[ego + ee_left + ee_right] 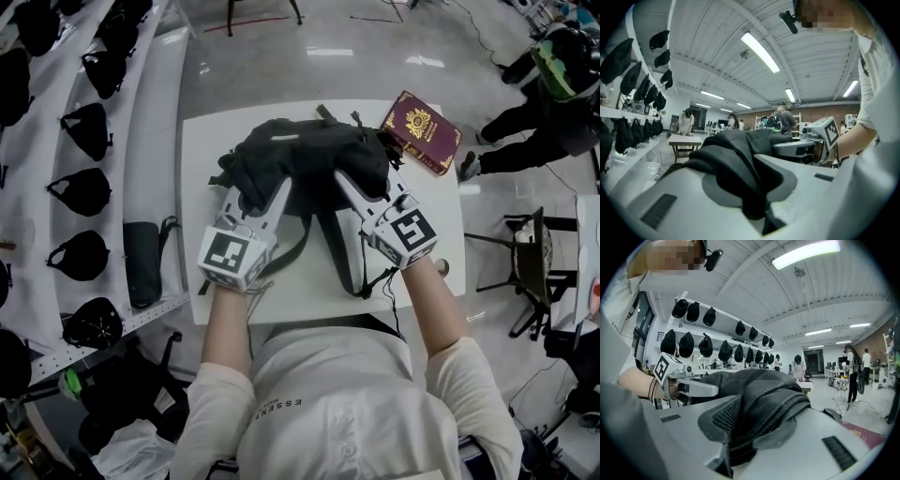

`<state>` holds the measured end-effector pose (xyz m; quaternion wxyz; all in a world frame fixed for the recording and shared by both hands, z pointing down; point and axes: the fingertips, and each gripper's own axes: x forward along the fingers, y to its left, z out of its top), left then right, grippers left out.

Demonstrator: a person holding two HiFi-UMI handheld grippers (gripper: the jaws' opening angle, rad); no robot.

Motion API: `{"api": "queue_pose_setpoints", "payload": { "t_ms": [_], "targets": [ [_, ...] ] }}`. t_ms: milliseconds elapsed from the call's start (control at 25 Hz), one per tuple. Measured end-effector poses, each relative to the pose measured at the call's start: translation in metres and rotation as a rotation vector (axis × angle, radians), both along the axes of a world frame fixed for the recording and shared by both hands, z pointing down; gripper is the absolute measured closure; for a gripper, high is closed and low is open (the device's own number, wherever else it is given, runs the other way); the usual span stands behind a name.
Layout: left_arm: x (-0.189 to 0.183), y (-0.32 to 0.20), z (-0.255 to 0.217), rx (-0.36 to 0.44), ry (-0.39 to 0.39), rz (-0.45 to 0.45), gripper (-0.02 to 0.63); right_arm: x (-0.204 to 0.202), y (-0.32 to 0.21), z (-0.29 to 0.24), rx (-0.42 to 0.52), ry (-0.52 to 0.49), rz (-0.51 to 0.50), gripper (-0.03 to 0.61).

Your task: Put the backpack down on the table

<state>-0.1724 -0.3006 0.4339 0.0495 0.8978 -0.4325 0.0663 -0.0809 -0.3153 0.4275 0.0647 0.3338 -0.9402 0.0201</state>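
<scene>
A black backpack [309, 159] hangs low over the white table [202, 178], its straps trailing toward the near edge. My left gripper [253, 202] is shut on the bag's left side, with black fabric [740, 173] pinched between its jaws. My right gripper [361, 192] is shut on the right side, clamping a padded mesh part [764, 413]. In the left gripper view the right gripper [801, 146] shows across the bag. From the right gripper view the left gripper [691, 386] appears on the far side.
A maroon passport-style booklet [421, 131] lies at the table's far right corner. White shelves with several black bags [86, 129] run along the left. A dark roll [142, 264] stands left of the table. A person [548, 103] crouches at the right, near a folding chair [525, 258].
</scene>
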Motion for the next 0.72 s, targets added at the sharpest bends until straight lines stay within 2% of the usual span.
{"api": "queue_pose_setpoints", "payload": {
  "t_ms": [400, 720],
  "targets": [
    [0.006, 0.047, 0.019, -0.054, 0.043, -0.011, 0.543, 0.010, 0.045, 0.019, -0.066, -0.065, -0.009, 0.482],
    [0.011, 0.085, 0.036, -0.113, 0.074, -0.036, 0.537, 0.018, 0.080, 0.035, -0.118, -0.078, -0.015, 0.474]
  ]
}}
